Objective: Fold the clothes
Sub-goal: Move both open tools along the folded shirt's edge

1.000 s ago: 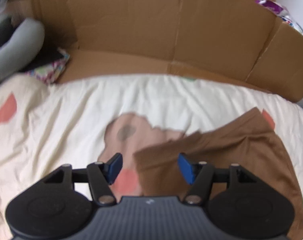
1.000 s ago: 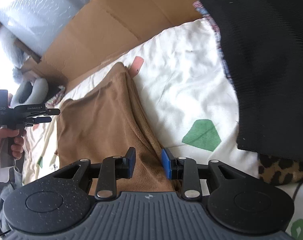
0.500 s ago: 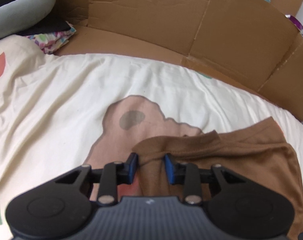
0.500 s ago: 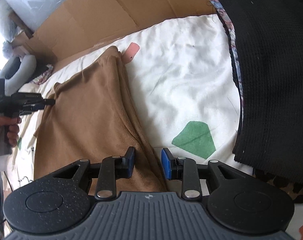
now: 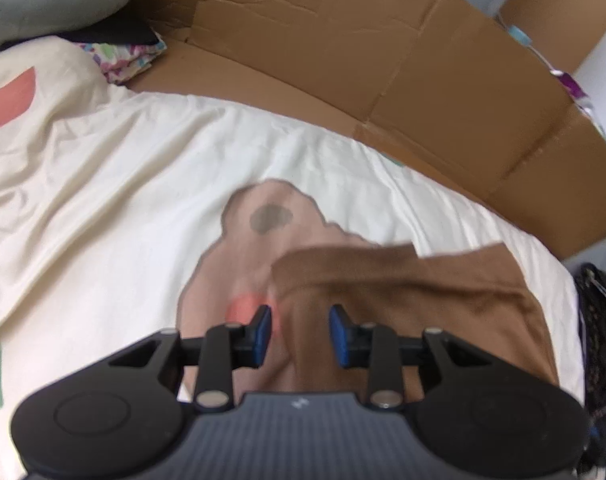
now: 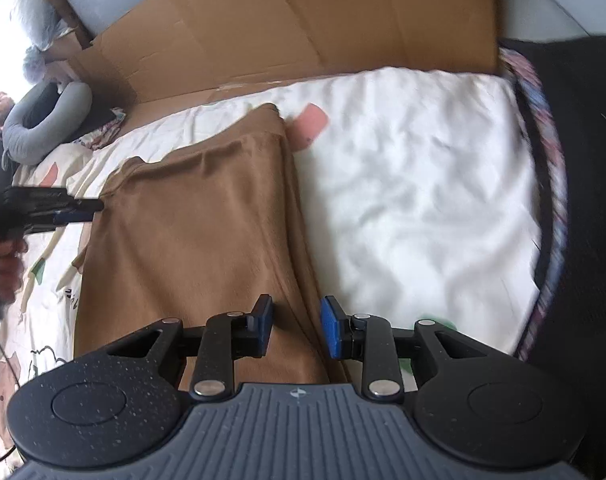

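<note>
Softly draped, the brown knit garment (image 6: 191, 232) is pinched by left tongs (image 5: 299, 334) and right tongs (image 6: 295, 326).

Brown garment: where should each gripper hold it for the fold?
At its near corners, coming from the near edge. The brown garment lies flat on the sheet; the left gripper has one corner bunched between its fingers, the right gripper the other. The far edge then swings over.

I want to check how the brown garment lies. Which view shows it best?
The right wrist view: the brown garment spreads across the patterned sheet, both held corners visible. The left wrist view shows only its near end, blurred.
</note>
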`<action>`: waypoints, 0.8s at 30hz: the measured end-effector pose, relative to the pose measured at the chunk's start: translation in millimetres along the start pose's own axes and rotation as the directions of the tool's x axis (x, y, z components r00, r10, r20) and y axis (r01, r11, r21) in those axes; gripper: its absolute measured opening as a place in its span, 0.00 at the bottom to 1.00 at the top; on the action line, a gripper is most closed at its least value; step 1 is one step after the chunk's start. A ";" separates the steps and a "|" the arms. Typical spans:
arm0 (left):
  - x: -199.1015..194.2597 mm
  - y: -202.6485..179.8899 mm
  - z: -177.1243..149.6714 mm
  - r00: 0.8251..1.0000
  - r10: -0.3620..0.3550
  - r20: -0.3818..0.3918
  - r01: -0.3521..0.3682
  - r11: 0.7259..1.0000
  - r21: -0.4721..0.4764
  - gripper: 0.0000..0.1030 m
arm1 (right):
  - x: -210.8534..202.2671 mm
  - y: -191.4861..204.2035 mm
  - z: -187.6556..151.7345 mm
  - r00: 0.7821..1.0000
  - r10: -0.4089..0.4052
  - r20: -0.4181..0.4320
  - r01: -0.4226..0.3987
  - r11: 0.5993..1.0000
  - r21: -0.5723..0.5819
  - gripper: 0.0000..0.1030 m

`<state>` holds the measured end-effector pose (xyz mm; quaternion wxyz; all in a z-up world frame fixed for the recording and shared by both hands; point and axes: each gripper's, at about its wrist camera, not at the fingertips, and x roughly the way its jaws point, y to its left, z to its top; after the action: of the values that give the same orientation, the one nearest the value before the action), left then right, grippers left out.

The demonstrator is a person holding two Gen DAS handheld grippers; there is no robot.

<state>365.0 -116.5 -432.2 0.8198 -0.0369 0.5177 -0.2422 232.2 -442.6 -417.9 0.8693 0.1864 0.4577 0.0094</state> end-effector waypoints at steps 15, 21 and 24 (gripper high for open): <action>-40.1 4.8 -74.5 0.995 -0.099 -0.031 0.091 0.978 -0.190 0.37 | 60.6 5.7 60.7 0.999 0.012 -0.041 -0.015 0.998 -0.059 0.20; -48.1 2.4 -104.9 0.989 -0.130 -0.076 0.112 0.970 -0.215 0.37 | 77.2 7.4 84.5 0.999 0.020 -0.033 -0.022 0.996 -0.081 0.20; -49.8 0.5 -113.9 0.986 -0.138 -0.091 0.116 0.970 -0.215 0.37 | 83.6 7.3 100.0 1.000 0.018 -0.021 -0.019 0.997 -0.075 0.20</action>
<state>249.2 -72.7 -443.5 0.7657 -0.1430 0.5793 -0.2402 361.8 -451.7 -430.5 0.8710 0.1575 0.4639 0.0366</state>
